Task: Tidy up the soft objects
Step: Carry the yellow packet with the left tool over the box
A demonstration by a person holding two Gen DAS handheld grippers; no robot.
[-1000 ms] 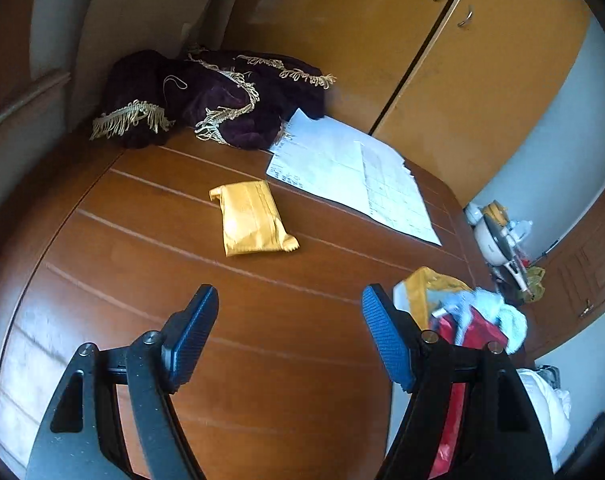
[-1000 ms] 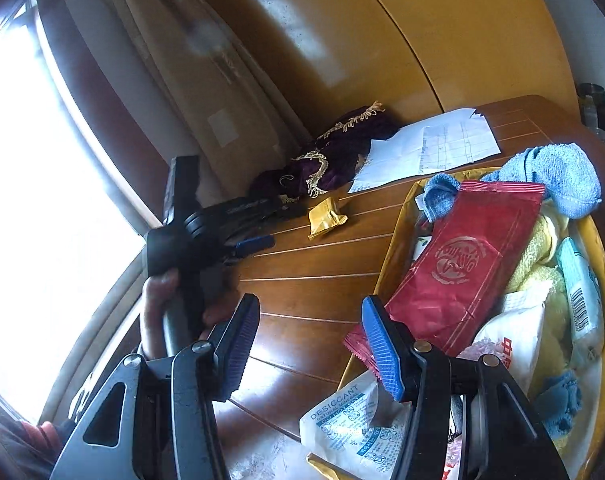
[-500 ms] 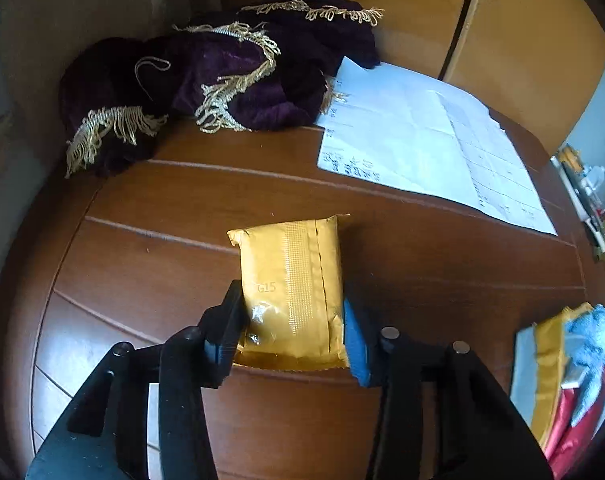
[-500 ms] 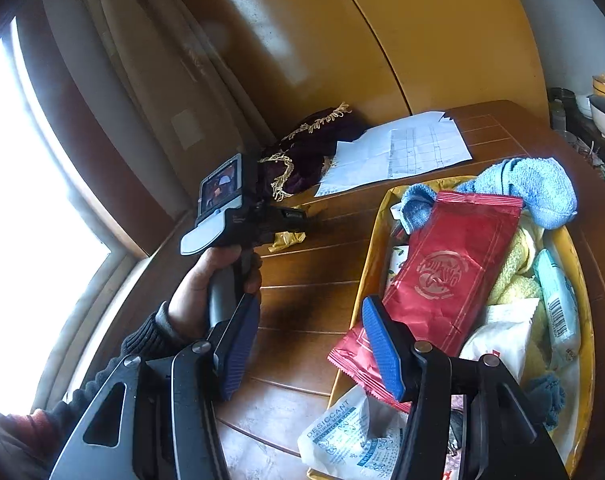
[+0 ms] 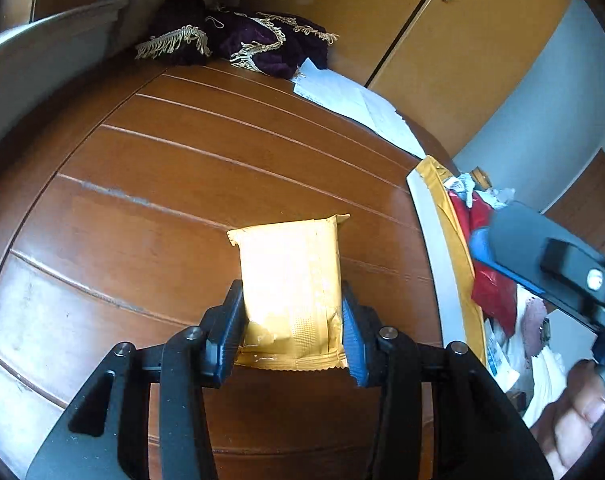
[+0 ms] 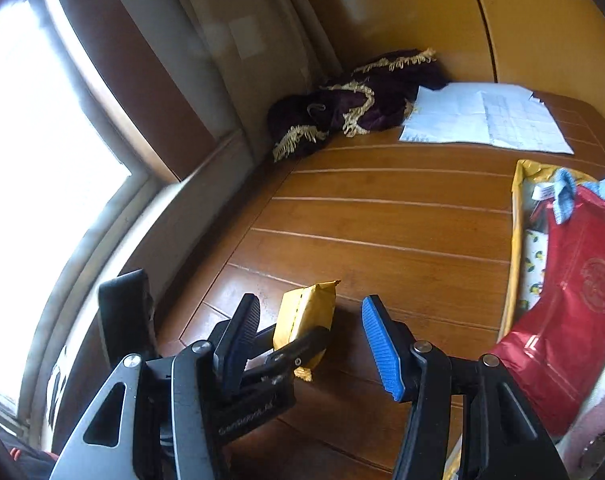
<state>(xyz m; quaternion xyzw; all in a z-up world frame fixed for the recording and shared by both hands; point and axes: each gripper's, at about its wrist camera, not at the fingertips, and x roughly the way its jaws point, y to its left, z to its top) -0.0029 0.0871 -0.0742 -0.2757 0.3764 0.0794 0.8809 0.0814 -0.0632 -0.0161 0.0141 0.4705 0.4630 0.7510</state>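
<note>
The left gripper (image 5: 292,332) is clamped on the near end of a yellow packet (image 5: 290,280), pads pressed against its two long sides, so the free end juts forward over the surface (image 5: 182,200). From the right wrist view the packet (image 6: 306,316) appears lifted clear of the wood, though I cannot be certain. Gripping it by one end likely leaves the rest free to be laid into the tray (image 5: 438,248) just to the right, where the other soft things are gathered: a red pouch (image 6: 562,312), a blue cloth (image 6: 566,196) and white sachets. The right gripper (image 6: 310,340) hangs beside the left one with its jaws spread and nothing between them, probably waiting its turn.

The surface is brown wood with pale grooves. At its far edge lie a dark fringed cloth (image 5: 238,40) and a paper sheet (image 5: 354,104). A bright window (image 6: 34,140) stands at left, yellow-brown cupboards (image 5: 442,40) behind.
</note>
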